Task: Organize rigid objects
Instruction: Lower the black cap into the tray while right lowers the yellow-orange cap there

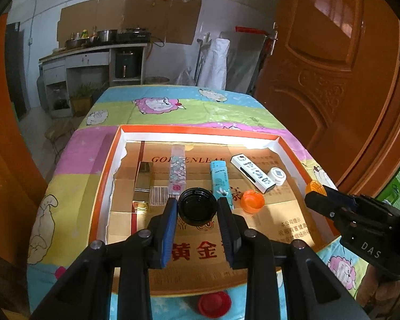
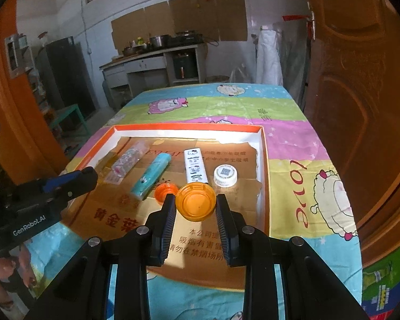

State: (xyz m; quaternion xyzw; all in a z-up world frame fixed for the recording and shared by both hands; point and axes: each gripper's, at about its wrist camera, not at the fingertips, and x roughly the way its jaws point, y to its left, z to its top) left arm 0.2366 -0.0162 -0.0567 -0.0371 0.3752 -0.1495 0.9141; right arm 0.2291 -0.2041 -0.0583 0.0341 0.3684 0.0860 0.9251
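Black and open side up, the black cap [image 1: 198,207] is sitting between the blue pads of your left hand-held gripper [image 1: 198,208], which is clamping it over the cardboard floor of the orange-rimmed tray [image 1: 200,128]. In this left wrist view, a gold bar-shaped box [image 1: 142,184], a flowered clear stick [image 1: 177,172], a teal lighter [image 1: 220,180] and a white cartoon-printed box [image 1: 253,172] are lying side by side in the tray, with a white QR-code cap [image 1: 277,175] just beside the white box. A small orange cap [image 1: 252,201] is resting on the cardboard near the teal lighter's near end. A red cap [image 1: 214,304] is lying on the cartoon-sheep cloth [image 1: 157,106] covering the desk, outside the tray's near edge. Your right hand-held gripper [image 1: 316,190] is showing at the right, closed on an amber cap [image 1: 316,188]. Moving to the right wrist view, you are holding that amber cap [image 2: 196,202] closed side up between the pads of the right hand-held gripper [image 2: 196,205], above the tray [image 2: 189,126], near its right wall. The small orange cap [image 2: 165,190] is sitting just left of it on the cardboard, the teal lighter [image 2: 152,177] and white cartoon-printed box [image 2: 195,169] are lying beyond, and the white QR-code cap [image 2: 226,175] is resting by the white box. Your left hand-held gripper [image 2: 89,177] is reaching in from the left over the tray's left rim.
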